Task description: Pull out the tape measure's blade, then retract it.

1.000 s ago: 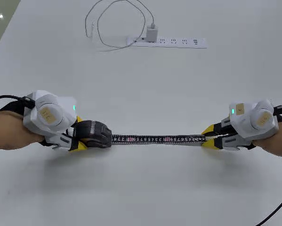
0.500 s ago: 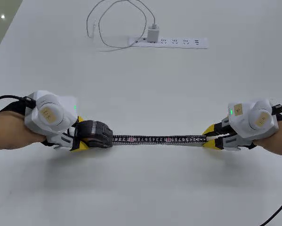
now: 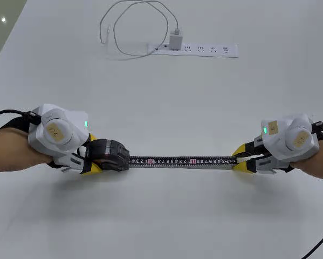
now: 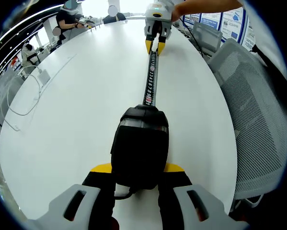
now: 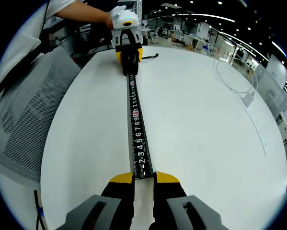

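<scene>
A black tape measure case sits low over the white table with my left gripper shut on it. Its black numbered blade runs straight across to the right. My right gripper is shut on the blade's tip. In the right gripper view the case shows far off with the left gripper behind it; in the left gripper view the right gripper holds the far end.
A white power strip with a plugged charger and a looping white cable lies at the back of the table. A grey mesh chair stands beside the table. A black cable crosses the lower right corner.
The blade looks much the same length; both grippers keep their hold and have barely moved.
</scene>
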Demonstrator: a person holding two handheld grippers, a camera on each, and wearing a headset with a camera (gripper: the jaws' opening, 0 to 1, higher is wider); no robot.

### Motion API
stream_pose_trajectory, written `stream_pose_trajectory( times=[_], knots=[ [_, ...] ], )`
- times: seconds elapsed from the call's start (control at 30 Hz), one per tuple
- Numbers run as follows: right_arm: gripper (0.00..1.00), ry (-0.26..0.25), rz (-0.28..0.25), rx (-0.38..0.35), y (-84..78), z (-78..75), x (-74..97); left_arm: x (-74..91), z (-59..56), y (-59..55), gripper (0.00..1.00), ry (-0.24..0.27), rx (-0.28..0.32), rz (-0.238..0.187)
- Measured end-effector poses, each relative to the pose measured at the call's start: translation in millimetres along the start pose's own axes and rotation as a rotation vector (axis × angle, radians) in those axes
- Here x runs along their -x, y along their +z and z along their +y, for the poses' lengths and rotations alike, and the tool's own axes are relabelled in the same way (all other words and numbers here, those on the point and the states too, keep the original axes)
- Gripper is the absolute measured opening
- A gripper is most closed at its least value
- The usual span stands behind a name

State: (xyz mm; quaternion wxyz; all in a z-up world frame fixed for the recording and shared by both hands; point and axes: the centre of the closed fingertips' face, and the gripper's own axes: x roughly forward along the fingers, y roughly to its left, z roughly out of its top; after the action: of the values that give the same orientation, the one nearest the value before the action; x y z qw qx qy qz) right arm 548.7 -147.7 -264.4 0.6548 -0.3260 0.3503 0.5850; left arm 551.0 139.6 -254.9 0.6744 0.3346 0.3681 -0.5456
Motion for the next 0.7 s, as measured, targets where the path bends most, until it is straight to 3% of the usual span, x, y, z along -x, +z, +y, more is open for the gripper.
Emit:
stream_pose_trajectory(
  times=[0.13,0.2,0.3,0.7],
  knots=[
    [0.16,0.005,-0.025,-0.044,3.1,2.5,-0.3,-0.2,1.5,0.0,0.31,0.012,-0.021,0.0],
    [0.19,0.001,-0.028,-0.041,4.5,1.9,-0.3,0.0,0.8,1.1,0.38,0.006,-0.004,-0.005],
    [0.19,0.0,-0.027,-0.04,5.8,2.0,-1.8,0.4,-1.3,1.6,0.34,0.001,-0.025,-0.004],
    [0.21,-0.01,-0.045,-0.068,7.2,3.4,0.6,3.4,-0.5,2.6,0.38,0.004,-0.007,-0.019]
  ],
)
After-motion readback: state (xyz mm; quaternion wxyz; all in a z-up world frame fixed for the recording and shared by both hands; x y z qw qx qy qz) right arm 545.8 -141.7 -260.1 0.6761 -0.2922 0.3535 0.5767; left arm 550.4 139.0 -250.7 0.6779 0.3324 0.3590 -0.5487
